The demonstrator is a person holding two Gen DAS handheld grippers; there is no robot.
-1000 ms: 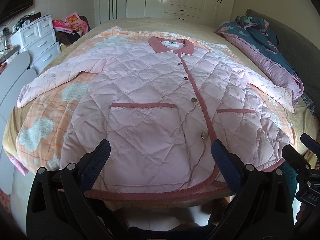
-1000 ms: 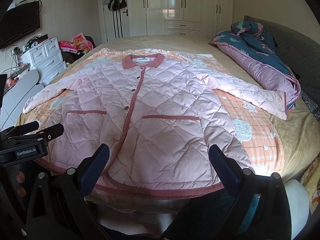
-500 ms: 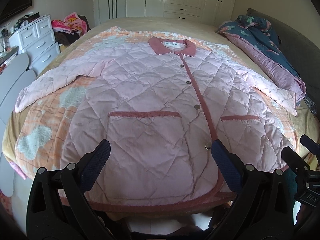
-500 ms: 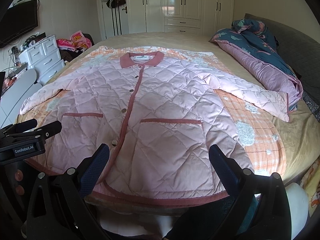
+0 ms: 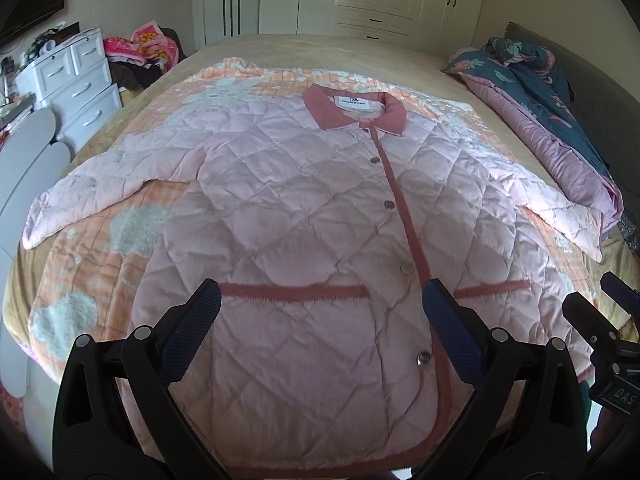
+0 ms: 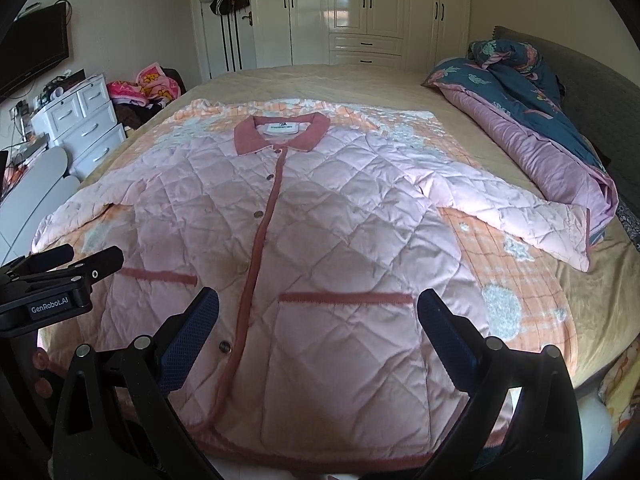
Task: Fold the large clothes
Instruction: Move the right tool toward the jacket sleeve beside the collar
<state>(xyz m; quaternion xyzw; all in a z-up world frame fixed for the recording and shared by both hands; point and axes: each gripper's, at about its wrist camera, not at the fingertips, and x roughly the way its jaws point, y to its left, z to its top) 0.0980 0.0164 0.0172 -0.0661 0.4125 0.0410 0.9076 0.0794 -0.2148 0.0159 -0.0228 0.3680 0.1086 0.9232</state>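
Both grippers are wide open and holding nothing. The left gripper [image 5: 320, 320] hangs over the lower left part of the jacket, its blue-padded fingers [image 5: 192, 320] spread apart with the left pocket showing between them. The right gripper [image 6: 318, 328] is in the same pose over the lower right part, fingers spread on either side of the right pocket. Whether the pads actually touch the fabric is hard to tell from either camera; they look like they're just above it. Each gripper also pokes into the edge of the other's view.

The thing to fold is a big pink quilted jacket [image 5: 304, 216], lying flat and face up on the bed [image 6: 320, 76], completely unfolded. It's buttoned down the front, with a darker pink collar [image 6: 282, 134] at the far end and the hem at the near edge of the mattress, right under the grippers. Darker pink trim runs down the placket, across both pocket tops and around the hem. Both sleeves are spread outward: the left sleeve [image 5: 92, 196] angles toward the left edge of the bed, and the right sleeve [image 6: 516, 212] stretches right, its cuff just beside a bunched-up blue and purple quilt [image 6: 532, 112].

Under the jacket is an orange checked blanket [image 6: 516, 276] with fuzzy white patches, on top of a tan bedspread. Off to the left stands a white chest of drawers [image 5: 76, 80] with a heap of pink clothes [image 5: 148, 40] next to it. White wardrobes [image 6: 360, 8] line the back wall, and a dark TV [image 6: 32, 52] hangs on the left wall.
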